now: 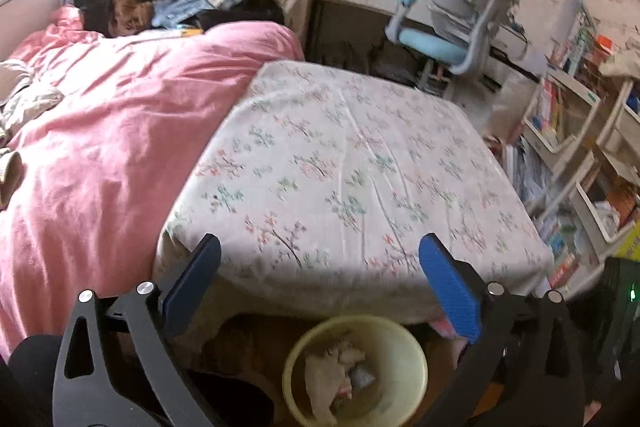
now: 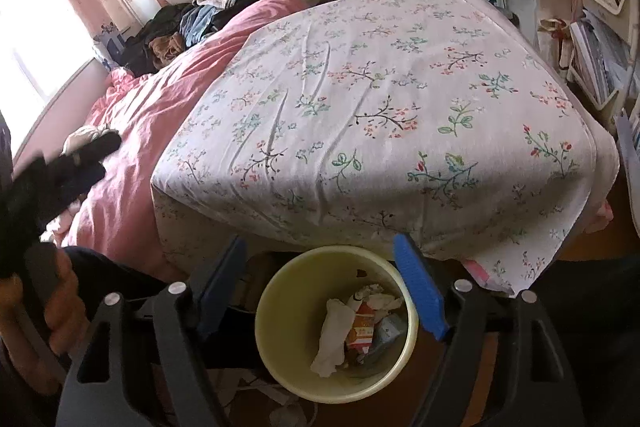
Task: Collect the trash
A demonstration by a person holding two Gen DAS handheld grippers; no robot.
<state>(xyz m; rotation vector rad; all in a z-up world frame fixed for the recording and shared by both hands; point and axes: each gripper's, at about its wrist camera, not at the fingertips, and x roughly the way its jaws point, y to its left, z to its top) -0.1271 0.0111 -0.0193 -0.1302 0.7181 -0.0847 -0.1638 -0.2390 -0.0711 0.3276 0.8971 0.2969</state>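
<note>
Jaws: left gripper (image 1: 320, 283) spread wide, nothing between its blue pads | right gripper (image 2: 320, 283) also open and empty | yellow bin (image 2: 336, 325) on the floor at 6 o'clock below the flowered sheet (image 2: 372, 99), holding crumpled tissue (image 2: 334, 337) and a red wrapper (image 2: 362, 325) | pink duvet (image 1: 108, 147) at 9 o'clock

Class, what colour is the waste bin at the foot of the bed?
Pale yellow waste bin, clearest in the right wrist view.
</note>
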